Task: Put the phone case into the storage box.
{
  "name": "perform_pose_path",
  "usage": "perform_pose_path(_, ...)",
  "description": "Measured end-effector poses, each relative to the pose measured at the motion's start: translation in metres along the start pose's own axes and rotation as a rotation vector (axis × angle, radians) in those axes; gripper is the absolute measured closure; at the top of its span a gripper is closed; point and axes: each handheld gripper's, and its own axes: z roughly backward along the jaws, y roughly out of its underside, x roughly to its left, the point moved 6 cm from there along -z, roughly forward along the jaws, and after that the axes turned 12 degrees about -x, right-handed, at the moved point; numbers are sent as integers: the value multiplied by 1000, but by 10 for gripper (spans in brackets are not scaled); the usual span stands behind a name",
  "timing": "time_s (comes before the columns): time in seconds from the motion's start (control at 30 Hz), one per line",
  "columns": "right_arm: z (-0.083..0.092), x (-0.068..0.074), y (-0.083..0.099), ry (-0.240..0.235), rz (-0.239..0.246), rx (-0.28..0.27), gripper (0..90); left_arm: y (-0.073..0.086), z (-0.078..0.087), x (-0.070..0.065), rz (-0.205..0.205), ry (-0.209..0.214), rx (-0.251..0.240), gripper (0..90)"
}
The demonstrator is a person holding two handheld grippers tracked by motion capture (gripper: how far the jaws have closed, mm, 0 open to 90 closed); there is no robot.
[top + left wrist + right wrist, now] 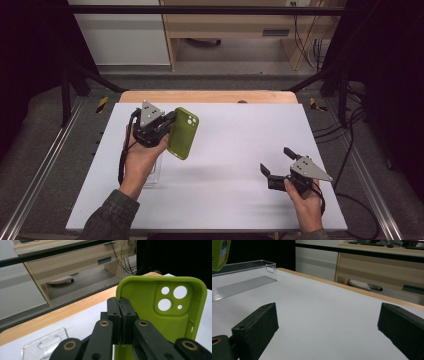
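Clamped by its edge in the closed left gripper (167,121), the green phone case (183,133) was held upright above the bench (225,125) at nine o'clock, over the clear tray (155,172). Bare surface was left centrally. The right gripper (276,161) was held low at four o'clock, spread wide and empty.

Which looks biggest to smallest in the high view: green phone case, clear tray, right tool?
1. White table mat
2. Right tool, open
3. Green phone case, close to the tool in apparent size
Clear tray: mostly hidden, unranked.
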Motion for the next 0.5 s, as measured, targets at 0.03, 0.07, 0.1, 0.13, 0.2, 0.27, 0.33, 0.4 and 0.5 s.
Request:
perform_pose_path(0.03, 0, -1, 0, 5, -1, -1, 35, -2, 1, 1, 1, 5, -9, 875)
perform_pose_path(0.07, 1, -2, 0, 14, -6, 0, 34, -3, 2, 2, 2, 8, -16, 876)
perform_pose_path(0.1, 1, -2, 0, 15, -10, -2, 34, -4, 3, 2, -1, 7, -18, 876)
perform_pose_path(0.13, 1, -1, 1, 14, -9, -1, 34, -5, 4, 4, -6, 4, -20, 876)
perform_pose_path(0.2, 1, -1, 0, 17, -9, -2, 34, -7, 6, 6, -3, -7, -30, 876)
perform_pose_path(0.27, 1, -1, 0, 17, -13, -4, 33, -8, 7, 9, -1, -16, -35, 876)
perform_pose_path(0.33, 1, 0, 1, 14, -16, -2, 32, -9, 9, 12, 14, -24, -35, 876)
perform_pose_path(0.4, 1, 1, 1, 12, -17, 0, 32, -10, 10, 15, 23, -28, -51, 876)
perform_pose_path(0.5, 1, 3, 1, 8, -11, -4, 32, -12, 13, 21, 29, -56, -75, 876)
